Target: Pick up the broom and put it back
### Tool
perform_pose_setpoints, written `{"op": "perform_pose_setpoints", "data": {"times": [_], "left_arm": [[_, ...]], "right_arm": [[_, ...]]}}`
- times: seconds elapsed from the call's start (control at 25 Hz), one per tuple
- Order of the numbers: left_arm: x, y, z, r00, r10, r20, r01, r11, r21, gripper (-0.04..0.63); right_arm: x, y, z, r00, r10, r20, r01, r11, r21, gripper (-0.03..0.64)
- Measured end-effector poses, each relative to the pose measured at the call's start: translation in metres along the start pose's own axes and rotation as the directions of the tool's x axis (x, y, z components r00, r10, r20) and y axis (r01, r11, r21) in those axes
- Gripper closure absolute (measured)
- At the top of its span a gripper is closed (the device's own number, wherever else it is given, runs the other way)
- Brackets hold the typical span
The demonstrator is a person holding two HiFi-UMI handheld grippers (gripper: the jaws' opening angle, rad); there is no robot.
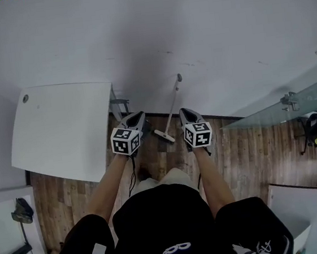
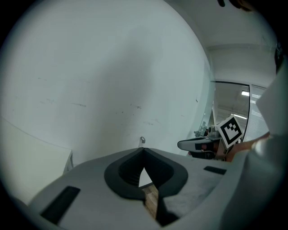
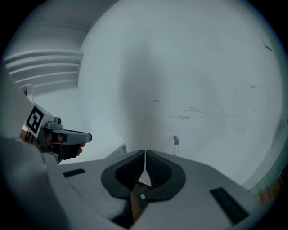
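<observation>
Left gripper: the left gripper [image 1: 139, 116] has its jaws pressed together, tips meeting, with nothing between them. Its own view [image 2: 143, 151] shows only floor and wall past the pads.
Right gripper: the right gripper [image 1: 184, 111] is also pressed together and empty, which its own view confirms [image 3: 145, 153].
Posture: both are held out ahead of the person side by side, apart from each other and angled down toward the foot of the wall [image 1: 153, 27].
Broom, place: the broom [image 1: 172, 106] leans on the far wall. Its head is down on the wood floor [image 1: 246, 147] at the baseboard, and its handle runs up the wall.
Broom, long axis: close to upright. In the head view the top end tips to the right of the head.
Key relation: the broom stands ahead of both grippers, in the gap between them, and neither touches it.
- In the head view the shaft passes nearer the right gripper's tip than the left's.
- In the left gripper view the handle top [image 2: 142, 140] sits just over the jaw line.
- In the right gripper view the handle top [image 3: 176, 140] sits just right of the jaw line.
Nearer hand (judgement): the right, by a small margin, though the left is lined up on the shaft.
Next move calls for (judgement): spreading the jaws before reaching in, then closing across the shaft and not along it.
Surroundings: a white bench [image 1: 62, 129] stands to the left against the wall, and a glass panel [image 1: 293, 108] is at far right. Both are well apart from the broom.
Stage (judgement): approach, with the pick-up not yet made.
</observation>
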State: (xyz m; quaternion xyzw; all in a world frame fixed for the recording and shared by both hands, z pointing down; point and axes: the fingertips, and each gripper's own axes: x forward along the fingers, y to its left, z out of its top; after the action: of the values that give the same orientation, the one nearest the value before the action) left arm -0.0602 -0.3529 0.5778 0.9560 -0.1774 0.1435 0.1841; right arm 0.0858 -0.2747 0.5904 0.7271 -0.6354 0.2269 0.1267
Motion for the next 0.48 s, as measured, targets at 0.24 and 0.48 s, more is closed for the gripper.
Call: {"op": "perform_pose_setpoints", "data": {"times": [0.24, 0.48], "left_arm": [[0.02, 0.004, 0.007, 1.0, -0.002, -0.016, 0.002, 1.0, 0.005, 0.578], [0.044, 0.019, 0.008, 0.998, 0.025, -0.053, -0.023, 0.999, 0.033, 0.578]], "right_arm": [[0.03, -0.021, -0.002, 1.0, -0.006, -0.014, 0.006, 1.0, -0.003, 0.591], [0.078, -0.048, -0.011, 0.999, -0.014, -0.05, 0.013, 1.0, -0.009, 0.589]]}}
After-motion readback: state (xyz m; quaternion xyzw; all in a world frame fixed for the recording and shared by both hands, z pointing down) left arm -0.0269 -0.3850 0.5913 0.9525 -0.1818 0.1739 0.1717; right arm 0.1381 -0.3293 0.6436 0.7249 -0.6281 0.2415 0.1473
